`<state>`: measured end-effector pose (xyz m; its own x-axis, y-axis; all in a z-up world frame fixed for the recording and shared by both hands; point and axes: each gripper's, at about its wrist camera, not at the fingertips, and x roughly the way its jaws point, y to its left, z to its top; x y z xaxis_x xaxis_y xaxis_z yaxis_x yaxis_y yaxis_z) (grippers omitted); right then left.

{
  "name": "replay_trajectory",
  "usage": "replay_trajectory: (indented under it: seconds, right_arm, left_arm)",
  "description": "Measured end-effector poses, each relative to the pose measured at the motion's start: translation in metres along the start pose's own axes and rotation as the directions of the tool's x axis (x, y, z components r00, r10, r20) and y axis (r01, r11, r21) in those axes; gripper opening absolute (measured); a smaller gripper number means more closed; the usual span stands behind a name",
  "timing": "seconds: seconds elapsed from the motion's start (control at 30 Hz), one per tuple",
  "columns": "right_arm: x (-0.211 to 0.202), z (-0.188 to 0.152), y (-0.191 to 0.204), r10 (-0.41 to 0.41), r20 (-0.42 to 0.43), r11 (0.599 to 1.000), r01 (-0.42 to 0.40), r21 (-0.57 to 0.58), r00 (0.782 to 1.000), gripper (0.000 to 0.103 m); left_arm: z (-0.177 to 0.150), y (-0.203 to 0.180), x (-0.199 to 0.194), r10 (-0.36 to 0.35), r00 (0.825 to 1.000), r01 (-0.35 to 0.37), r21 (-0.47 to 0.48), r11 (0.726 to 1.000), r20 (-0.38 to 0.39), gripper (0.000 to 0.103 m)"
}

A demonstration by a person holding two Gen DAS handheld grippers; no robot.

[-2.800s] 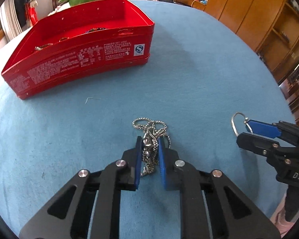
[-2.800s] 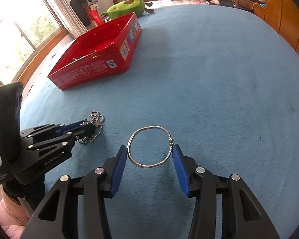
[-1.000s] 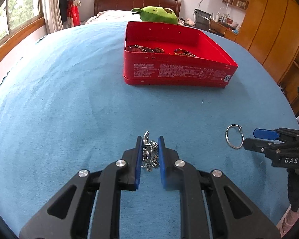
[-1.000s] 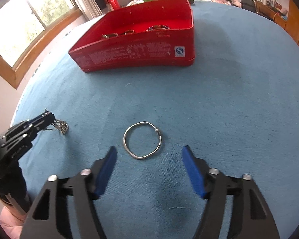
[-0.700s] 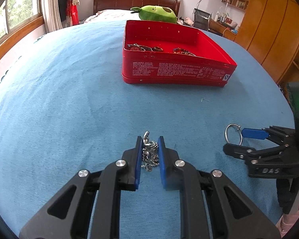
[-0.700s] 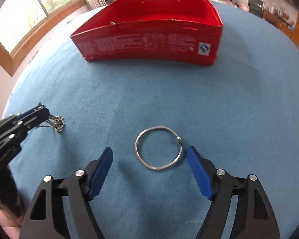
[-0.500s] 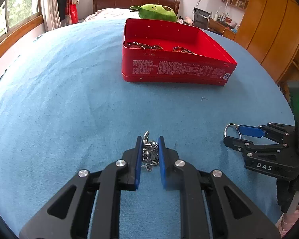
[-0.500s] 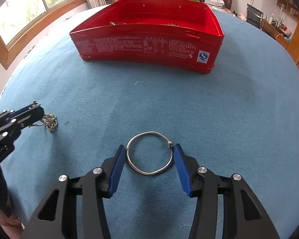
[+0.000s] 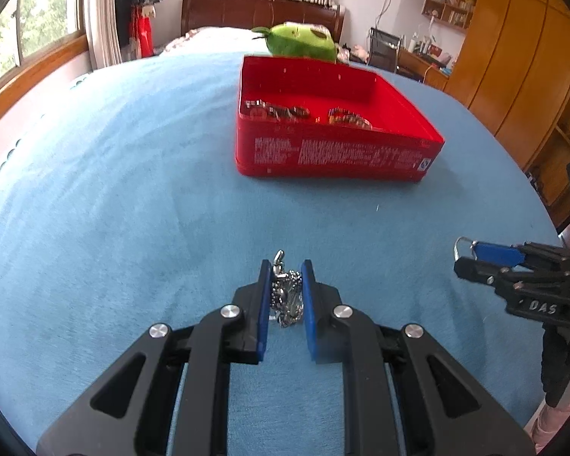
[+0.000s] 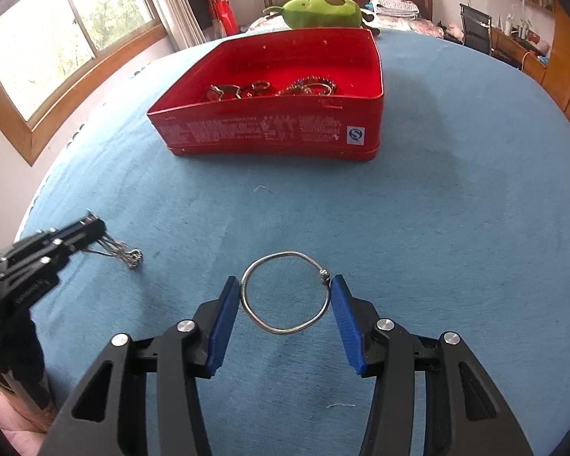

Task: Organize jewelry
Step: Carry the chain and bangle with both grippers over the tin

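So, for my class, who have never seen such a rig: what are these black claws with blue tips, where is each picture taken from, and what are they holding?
These are two hand-held grippers, one in each of a person's hands, each with a camera looking along its jaws. One picture comes from the left gripper, the other from the right gripper. On the blue cloth-covered table stands an open red metal tin with jewelry inside. The left jaws are shut on a bunched silver chain necklace. The right jaws have just closed onto a thin silver wire bangle, touching both its sides. A green plush toy lies beyond.
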<state>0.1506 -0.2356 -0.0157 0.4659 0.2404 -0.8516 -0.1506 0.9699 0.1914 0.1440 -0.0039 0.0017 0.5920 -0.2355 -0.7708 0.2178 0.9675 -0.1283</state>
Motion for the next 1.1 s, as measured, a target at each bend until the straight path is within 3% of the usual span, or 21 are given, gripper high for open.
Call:
replay_trajectory:
  seconds: [0.2,0.6,0.9,1.1]
  right_arm:
    - [0.008,0.002,-0.001,0.014,-0.021,1.000,-0.014,0.008,1.000,0.050]
    - [-0.045,0.039,0.003,0.019,0.106,1.000,-0.017,-0.021,0.994,0.050]
    - [-0.059,0.103,0.010,0.064,0.170,0.998,-0.060,-0.026,0.983,0.050]
    - [-0.037,0.153,0.010,0.070,0.171,0.998,-0.069,-0.013,0.983,0.050]
  left_arm:
    - [0.004,-0.006,-0.012,0.003,0.999,-0.003,0.010,1.000,0.033,0.014]
    - [0.042,-0.019,-0.043,-0.009,0.994,0.006,0.029,1.000,0.110,0.014]
    - [0.105,-0.028,-0.059,-0.012,0.978,0.009,0.014,1.000,0.210,0.014]
    - [0.149,-0.037,-0.026,-0.030,0.976,0.028,0.013,1.000,0.216,0.014]
